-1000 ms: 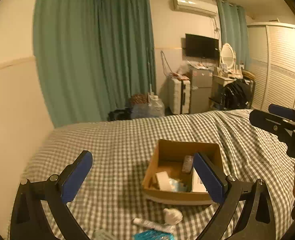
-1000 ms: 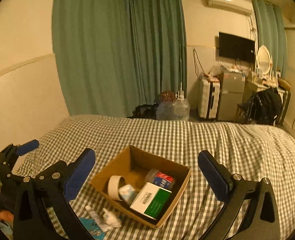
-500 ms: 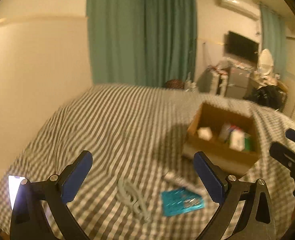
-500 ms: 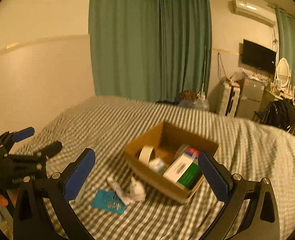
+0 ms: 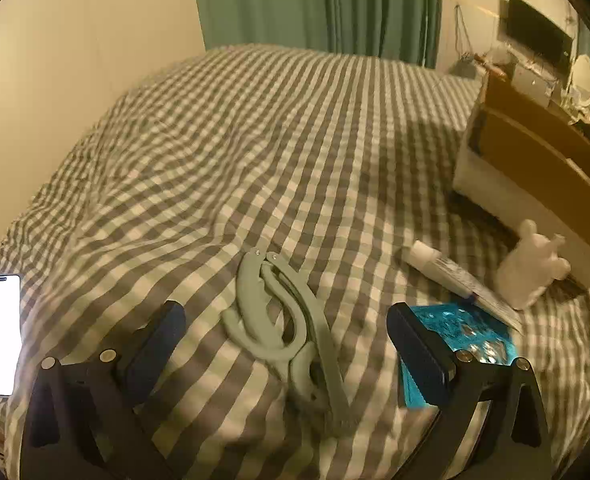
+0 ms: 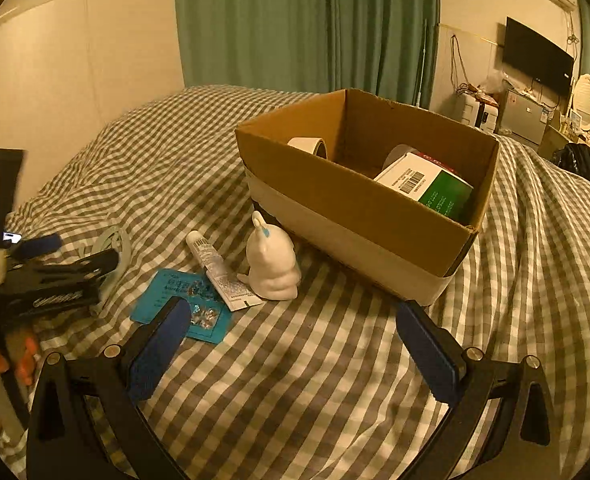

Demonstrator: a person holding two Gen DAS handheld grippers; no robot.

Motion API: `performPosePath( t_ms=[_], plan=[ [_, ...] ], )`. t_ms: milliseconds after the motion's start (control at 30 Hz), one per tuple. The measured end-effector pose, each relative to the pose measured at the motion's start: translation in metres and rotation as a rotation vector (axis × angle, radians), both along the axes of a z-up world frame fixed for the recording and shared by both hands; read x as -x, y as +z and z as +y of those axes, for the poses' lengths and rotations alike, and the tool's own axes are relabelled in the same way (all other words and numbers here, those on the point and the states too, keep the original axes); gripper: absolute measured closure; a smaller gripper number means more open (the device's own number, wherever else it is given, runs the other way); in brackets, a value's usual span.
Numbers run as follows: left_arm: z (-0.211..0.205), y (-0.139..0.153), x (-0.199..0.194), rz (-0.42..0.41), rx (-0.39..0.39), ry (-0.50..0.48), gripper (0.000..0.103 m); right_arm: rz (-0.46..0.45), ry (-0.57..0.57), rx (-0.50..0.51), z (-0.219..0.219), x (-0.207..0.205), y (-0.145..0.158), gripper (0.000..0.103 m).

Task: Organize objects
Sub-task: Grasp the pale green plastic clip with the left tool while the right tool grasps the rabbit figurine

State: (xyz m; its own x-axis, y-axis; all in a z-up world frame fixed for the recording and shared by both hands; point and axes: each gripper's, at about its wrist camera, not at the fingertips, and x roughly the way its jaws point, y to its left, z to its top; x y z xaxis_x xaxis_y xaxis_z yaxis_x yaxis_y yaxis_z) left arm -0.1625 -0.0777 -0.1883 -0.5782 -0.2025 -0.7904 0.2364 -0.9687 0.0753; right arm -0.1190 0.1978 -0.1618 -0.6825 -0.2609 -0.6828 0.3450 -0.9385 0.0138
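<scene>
Both my grippers are hovering over the checked bedspread (image 5: 279,128), jaws gaping wide, nothing in either. L gripper (image 5: 287,340) is pointing down at the pale green folding hanger (image 5: 283,328), which is lying flat btwn its fingers. R gripper (image 6: 291,340) is facing the cardboard box (image 6: 359,208), which is sitting on the bed w/ a tape roll (image 6: 309,146) and a green-white carton (image 6: 427,184) inside. Just in front of the box a white bunny figure (image 6: 273,264) is standing upright, touching a small tube (image 6: 215,268) lying flat. Tube's end is overlapping a blue packet (image 6: 179,300). Phone (image 5: 2,332) w/ lit screen is lying near the bed's left edge.
</scene>
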Motion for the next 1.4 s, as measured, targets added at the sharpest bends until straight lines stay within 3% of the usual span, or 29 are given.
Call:
performPosePath(
  t_ms=[167,267,400,533,767,1100,1167,1233,1267,1333,1400],
  plan=[
    [0.015,-0.019,0.007,-0.078,0.031,-0.075,0.006,-0.017,-0.022,0.008,0.008,-0.001,-0.004,0.000],
    [0.019,-0.022,0.004,-0.097,0.015,-0.099,0.036,-0.013,-0.024,0.010,0.009,-0.001,-0.003,0.000],
    [0.020,-0.020,-0.003,-0.090,-0.013,-0.124,0.036,-0.013,-0.028,0.018,0.011,-0.001,-0.004,0.000],
    [0.021,-0.008,-0.017,-0.026,-0.052,-0.145,0.036,-0.023,-0.026,0.010,0.008,0.002,-0.008,0.000],
    [0.001,0.013,-0.026,0.071,-0.130,-0.076,0.036,-0.039,-0.023,0.030,-0.008,0.026,-0.011,0.000],
    [-0.009,0.012,-0.027,0.086,-0.184,-0.073,0.036,-0.096,-0.045,0.020,-0.050,0.072,-0.034,0.001],
    [-0.009,0.012,-0.027,0.089,-0.194,-0.085,0.036,-0.116,-0.056,0.028,-0.051,0.080,-0.037,0.010],
    [-0.008,0.012,-0.028,0.090,-0.194,-0.091,0.036,-0.138,-0.066,0.014,-0.053,0.086,-0.042,0.029],
    [-0.007,0.012,-0.028,0.091,-0.192,-0.094,0.036,-0.143,-0.063,0.014,-0.053,0.088,-0.042,0.032],
    [-0.006,0.012,-0.028,0.092,-0.188,-0.096,0.036,-0.149,-0.060,0.005,-0.052,0.088,-0.044,0.054],
    [-0.005,0.012,-0.029,0.093,-0.184,-0.103,0.036,-0.135,-0.061,-0.017,-0.050,0.084,-0.043,0.060]
  ],
)
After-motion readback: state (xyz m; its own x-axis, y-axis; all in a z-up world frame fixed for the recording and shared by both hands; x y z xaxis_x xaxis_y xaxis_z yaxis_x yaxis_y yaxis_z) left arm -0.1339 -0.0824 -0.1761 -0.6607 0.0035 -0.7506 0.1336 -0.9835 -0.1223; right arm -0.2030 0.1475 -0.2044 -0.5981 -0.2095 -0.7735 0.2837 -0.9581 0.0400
